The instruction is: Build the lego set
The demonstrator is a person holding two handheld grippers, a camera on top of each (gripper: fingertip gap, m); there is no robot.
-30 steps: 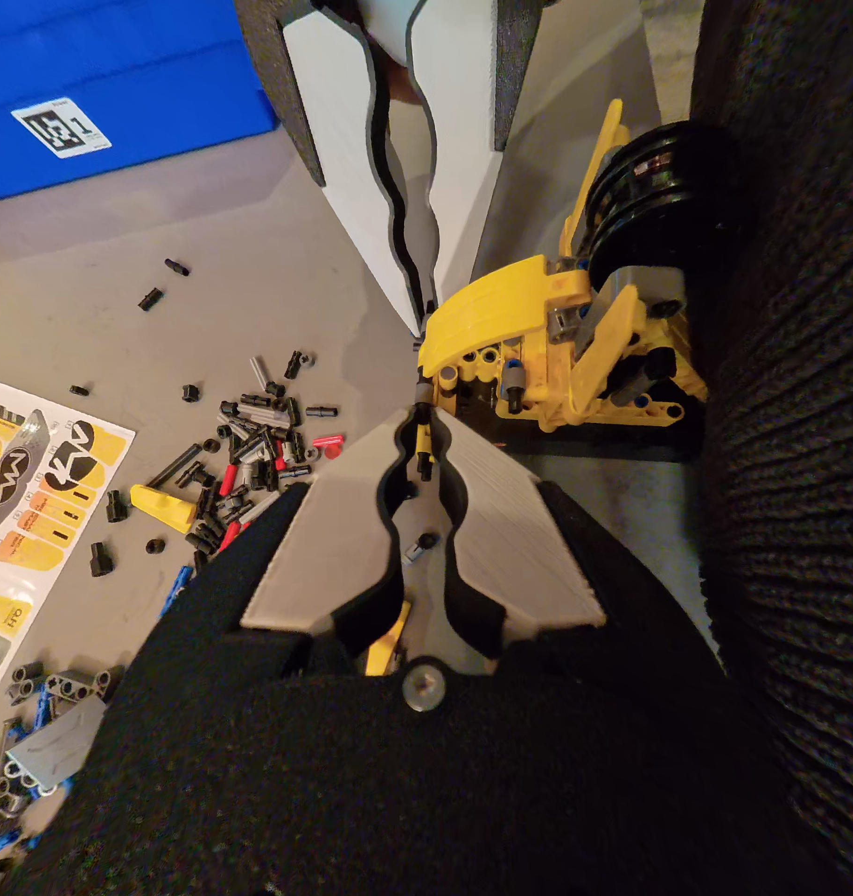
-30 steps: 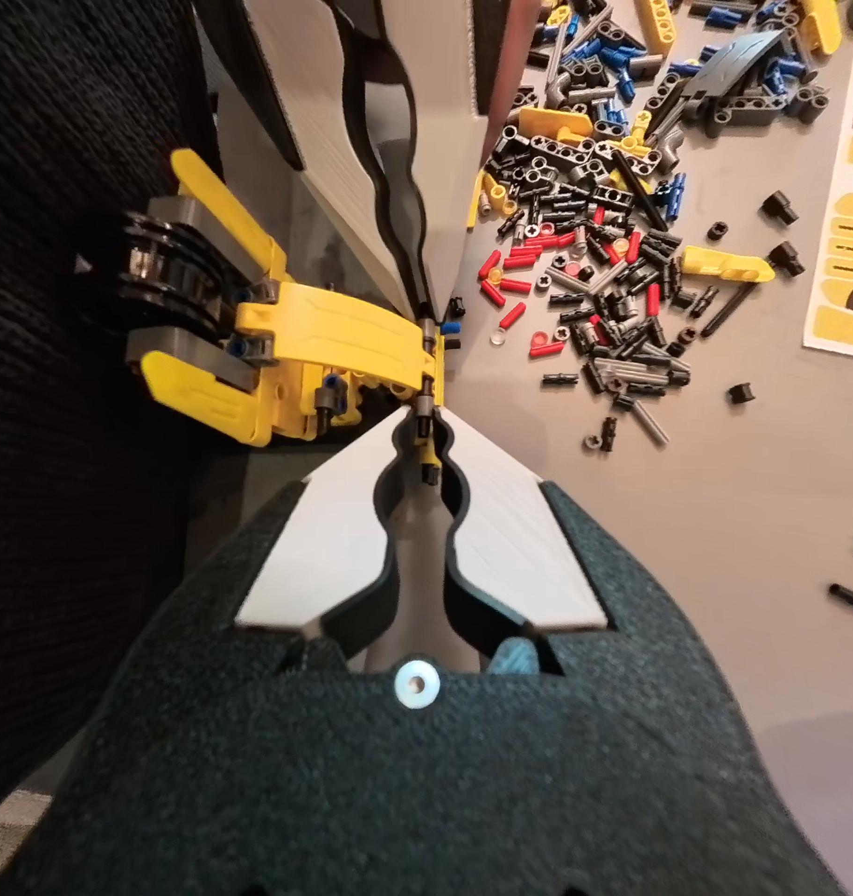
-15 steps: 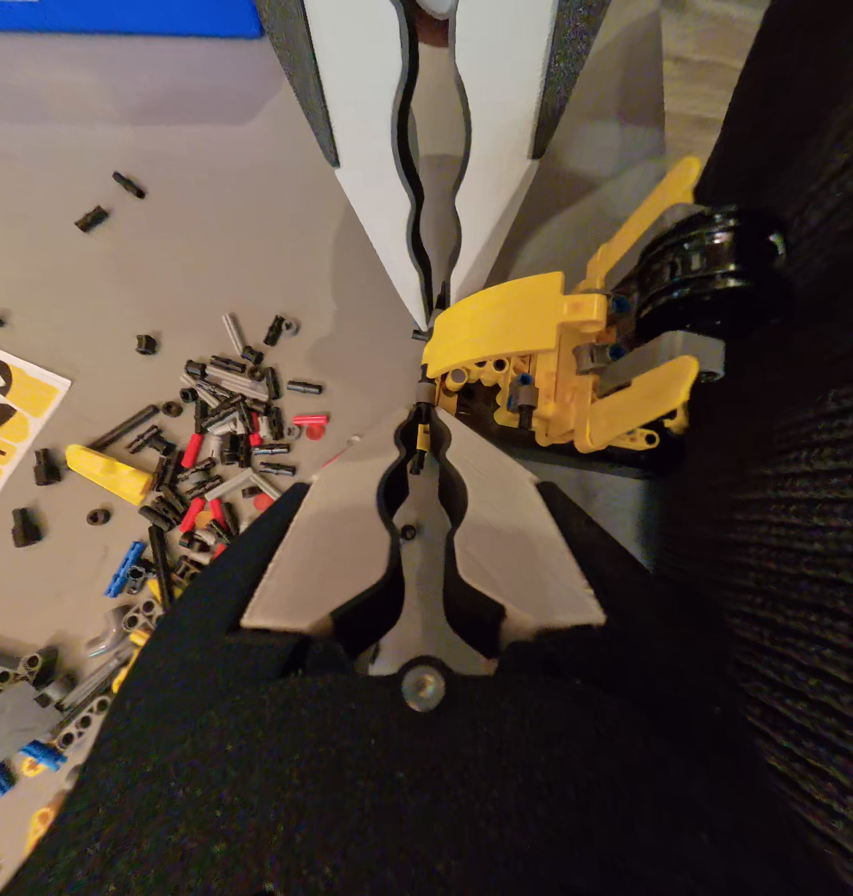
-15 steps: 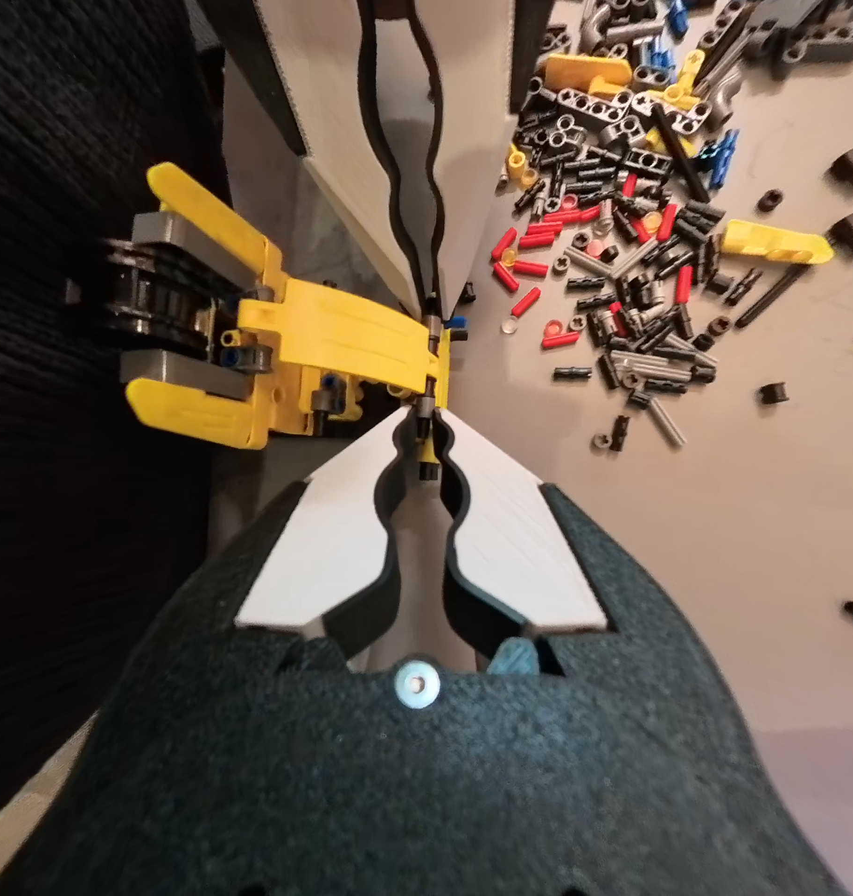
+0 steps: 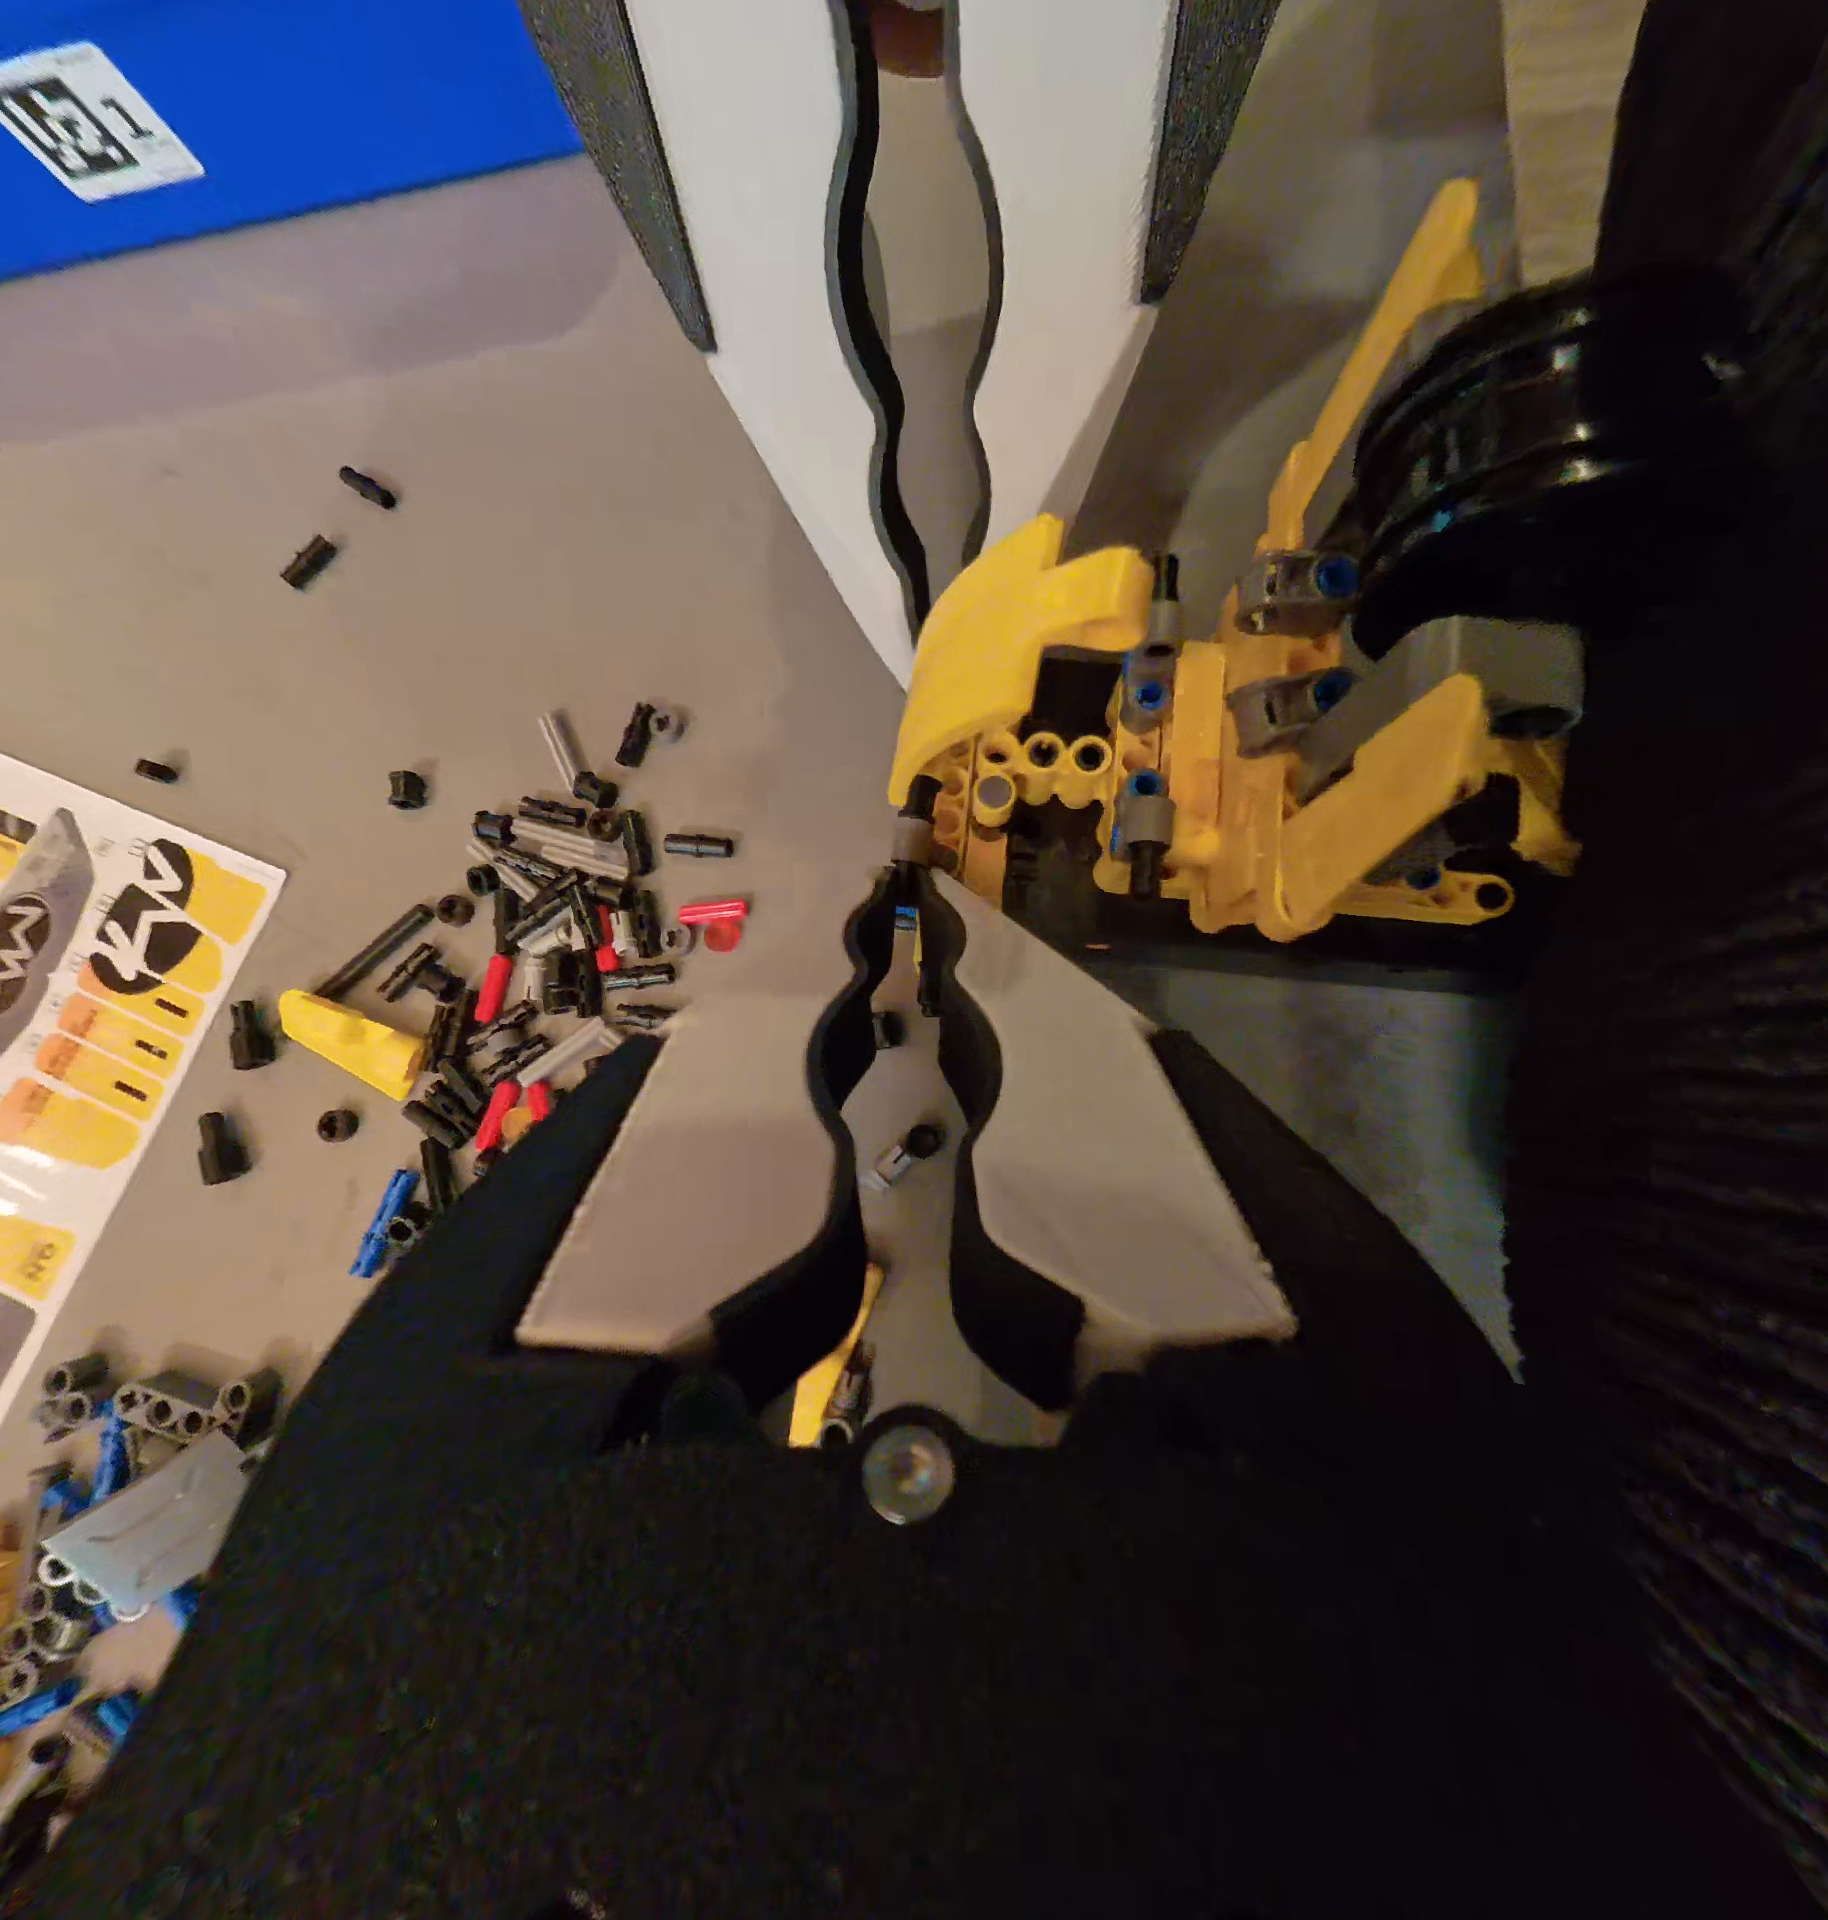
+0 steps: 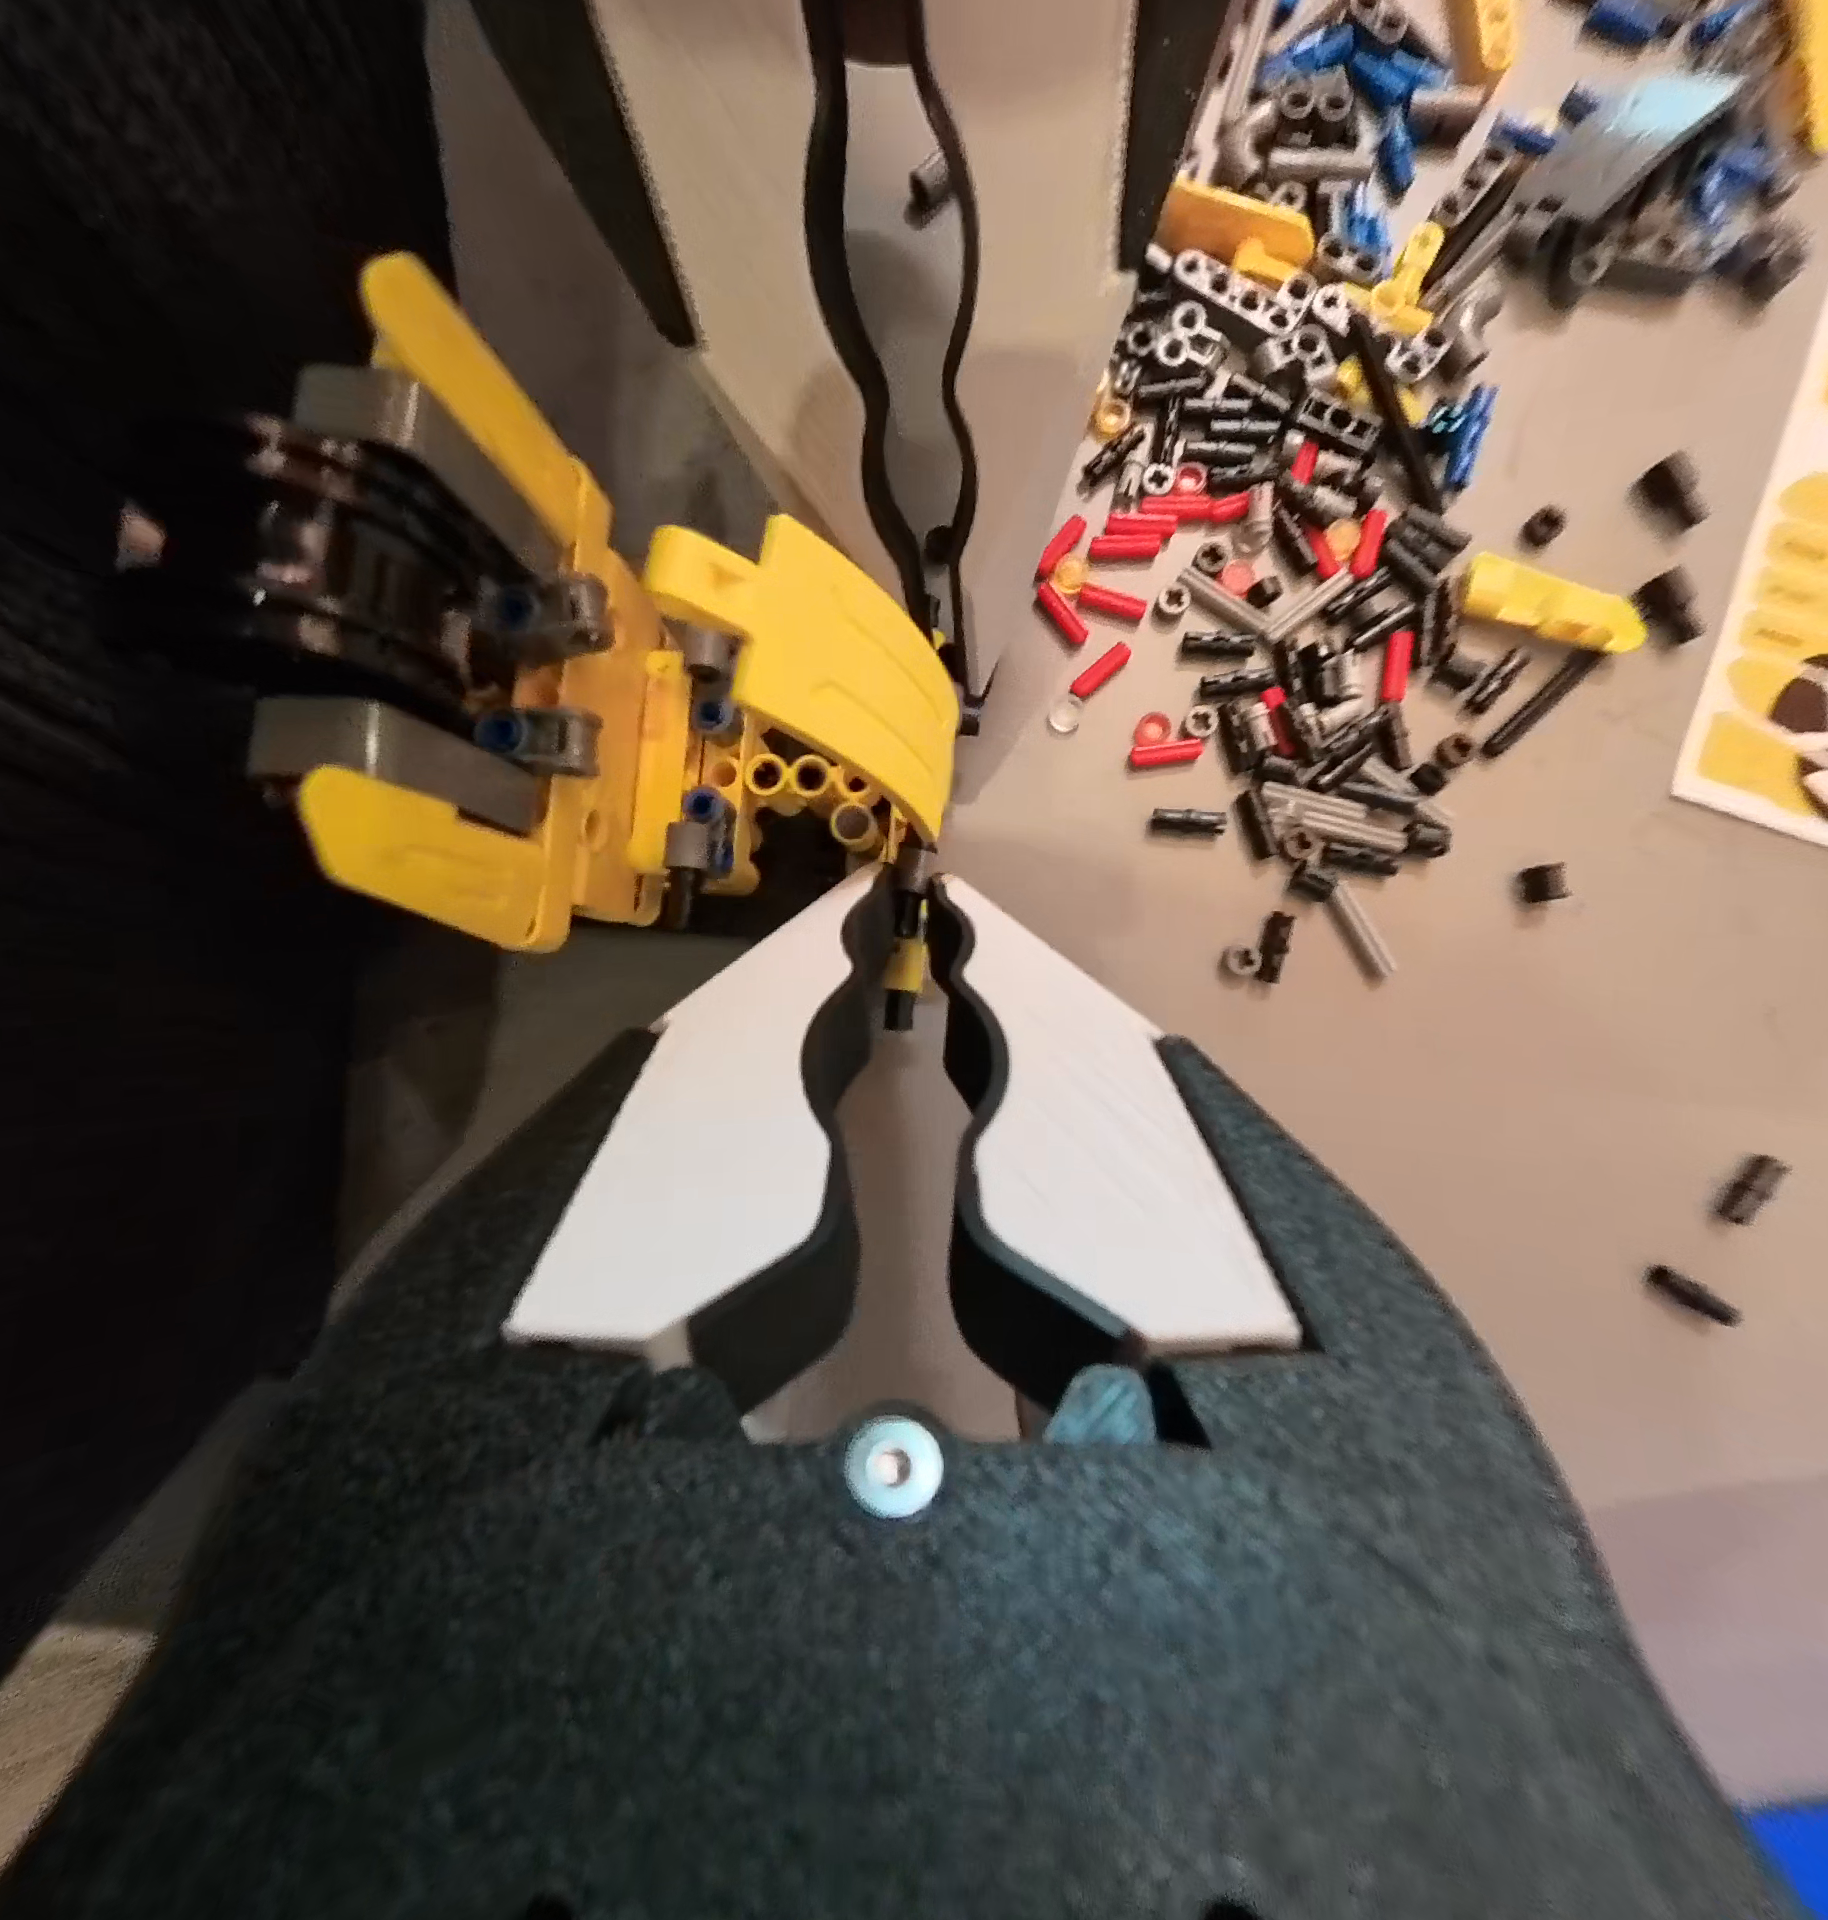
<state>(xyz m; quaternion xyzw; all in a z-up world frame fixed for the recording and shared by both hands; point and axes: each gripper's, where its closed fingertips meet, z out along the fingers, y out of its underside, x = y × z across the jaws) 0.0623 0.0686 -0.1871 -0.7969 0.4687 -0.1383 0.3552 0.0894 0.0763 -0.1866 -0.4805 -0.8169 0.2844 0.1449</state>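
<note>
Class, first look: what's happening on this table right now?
A person works two handheld grippers on a partly built yellow brick model. The left gripper and the right gripper each pinch a small axle piece at the model's front edge, from opposite sides. Loose pins and a sticker sheet lie on the grey table.

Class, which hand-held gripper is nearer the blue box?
Right. The right hand-held gripper has the blue box just behind it; the left hand-held gripper faces it from across the yellow model.
</note>
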